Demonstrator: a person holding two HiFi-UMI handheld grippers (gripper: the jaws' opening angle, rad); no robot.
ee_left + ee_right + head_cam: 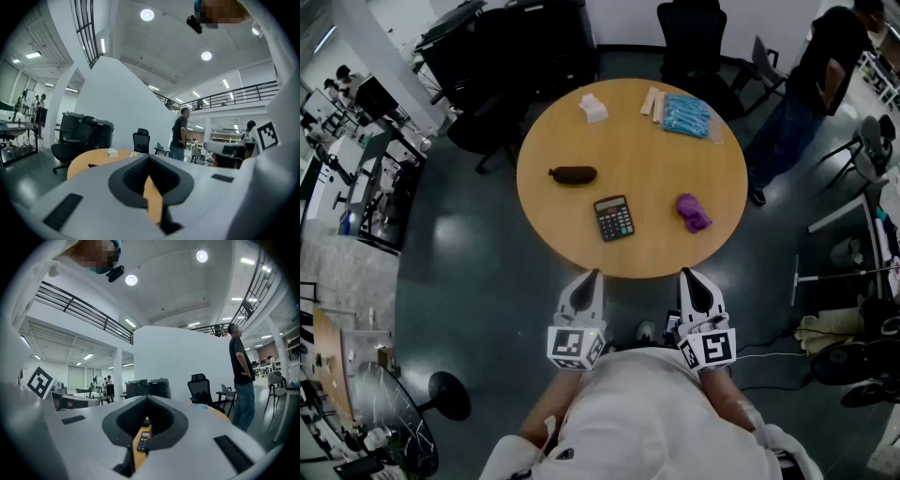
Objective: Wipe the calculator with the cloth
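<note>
Both clenched, empty: left gripper [592, 275], right gripper [685, 274] | right should open, pinch cloth [694, 212] high | calculator [614, 217] unwiped

On the round table [546, 208] the calculator [614, 217] lies close to the near edge. The cloth [694, 213] lies to its right, apart from it. An oblong object [573, 174] lies behind it to the left, and a packet [685, 115] lies well behind it to the right.

The table [647, 159] is tan, the calculator [614, 217] black with pale keys, the cloth [694, 213] purple, the oblong object [573, 174] dark brown, the small wad [593, 108] white, the packet [686, 115] light blue, the floor [469, 272] dark grey.
</note>
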